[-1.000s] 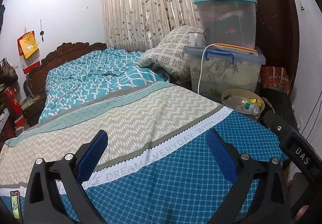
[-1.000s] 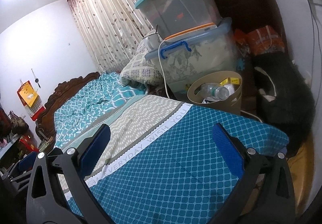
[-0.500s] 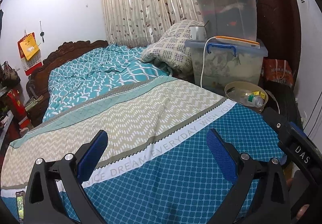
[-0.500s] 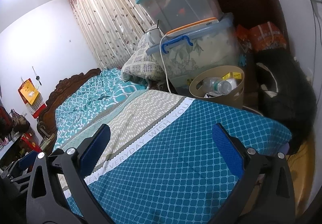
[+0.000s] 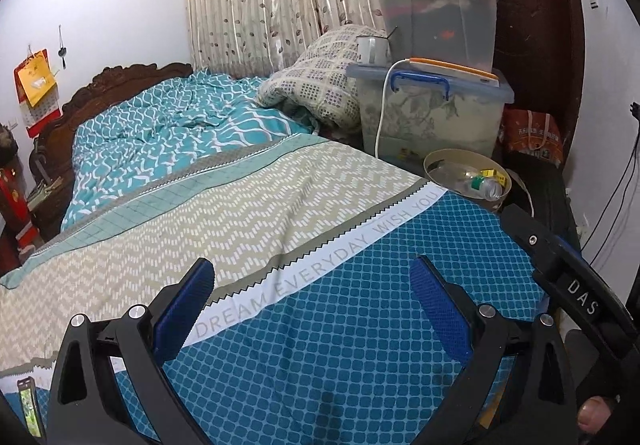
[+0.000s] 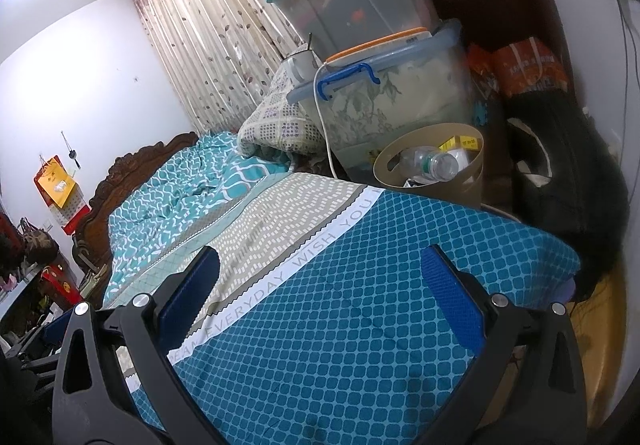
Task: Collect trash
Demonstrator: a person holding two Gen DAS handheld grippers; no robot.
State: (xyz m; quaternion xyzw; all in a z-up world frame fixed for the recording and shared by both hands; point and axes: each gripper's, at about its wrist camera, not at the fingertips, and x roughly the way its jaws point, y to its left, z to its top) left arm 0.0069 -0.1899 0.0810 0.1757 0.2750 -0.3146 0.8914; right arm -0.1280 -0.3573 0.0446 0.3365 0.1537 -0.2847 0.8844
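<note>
Above the foot of the bed (image 5: 320,325), the left tongs (image 5: 312,285) gape wide with nothing between their blue pads, and the right tongs (image 6: 320,277) hang spread just as wide and equally empty over the blue-checked bedspread (image 6: 360,305). Past the far edge of the bed, on the floor, stands a tan trash bin (image 6: 472,181). In it lie a clear plastic bottle (image 6: 430,163) and a yellow box (image 6: 460,143). Behind the bin rise stacked storage tubs (image 5: 436,113), with a checked pillow (image 5: 316,85) beside them.
</note>
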